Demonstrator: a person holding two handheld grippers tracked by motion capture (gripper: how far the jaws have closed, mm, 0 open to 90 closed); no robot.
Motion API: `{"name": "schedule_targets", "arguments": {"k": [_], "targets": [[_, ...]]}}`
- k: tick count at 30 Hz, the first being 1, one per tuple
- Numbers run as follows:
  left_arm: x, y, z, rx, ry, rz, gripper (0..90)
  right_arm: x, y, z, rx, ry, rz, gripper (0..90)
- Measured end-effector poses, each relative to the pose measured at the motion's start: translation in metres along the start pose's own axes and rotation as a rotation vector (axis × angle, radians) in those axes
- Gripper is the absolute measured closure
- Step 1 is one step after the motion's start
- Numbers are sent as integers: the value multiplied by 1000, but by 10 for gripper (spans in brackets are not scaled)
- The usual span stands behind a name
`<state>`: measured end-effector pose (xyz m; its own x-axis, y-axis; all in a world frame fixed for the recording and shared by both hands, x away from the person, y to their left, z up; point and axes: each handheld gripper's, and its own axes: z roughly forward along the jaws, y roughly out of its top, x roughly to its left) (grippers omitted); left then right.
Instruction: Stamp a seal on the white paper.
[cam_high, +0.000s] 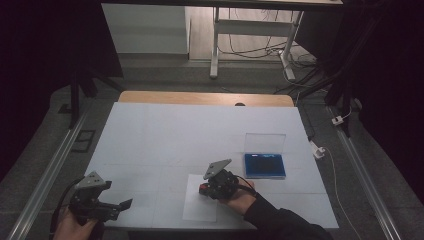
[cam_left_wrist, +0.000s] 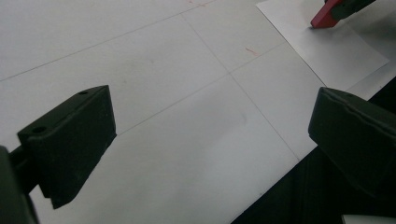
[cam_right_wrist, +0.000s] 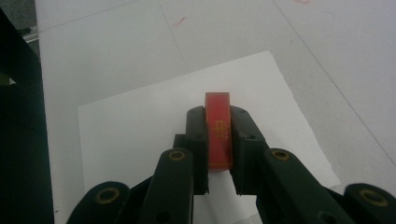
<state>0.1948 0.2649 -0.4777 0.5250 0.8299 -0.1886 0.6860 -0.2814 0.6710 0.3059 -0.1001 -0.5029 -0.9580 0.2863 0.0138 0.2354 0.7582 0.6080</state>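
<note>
Stamp: red block (cam_right_wrist: 218, 129) with gold marks, pinched between the right gripper's (cam_right_wrist: 218, 140) closed jaws, over the white paper sheet (cam_right_wrist: 140, 121).
Left gripper (cam_left_wrist: 210, 140): jaws spread wide, nothing between them, near the table's (cam_high: 165, 130) front left corner.
Blue case (cam_high: 264, 165): lid up, right of the paper.

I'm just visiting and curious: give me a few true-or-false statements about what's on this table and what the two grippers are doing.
1. The right gripper clamps a red block. True.
2. The left gripper holds something too. False: its jaws stand wide apart, empty.
3. The red block is over the paper sheet. True.
4. The blue box is closed. False: its clear lid stands open.
5. The blue box sits on the paper. False: it sits apart, on the table.
</note>
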Motion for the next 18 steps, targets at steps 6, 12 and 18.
{"name": "schedule_targets", "arguments": {"k": [6,12,18], "targets": [[0,0,0,1,0,1,10,2,0,4,6,-1,-19,798],[0,0,1,5,0,-1,12,1,-1,6,2,4,-12,803],[0,0,1,9,2,-1,12,0,-1,7,10,7,5,807]]}}
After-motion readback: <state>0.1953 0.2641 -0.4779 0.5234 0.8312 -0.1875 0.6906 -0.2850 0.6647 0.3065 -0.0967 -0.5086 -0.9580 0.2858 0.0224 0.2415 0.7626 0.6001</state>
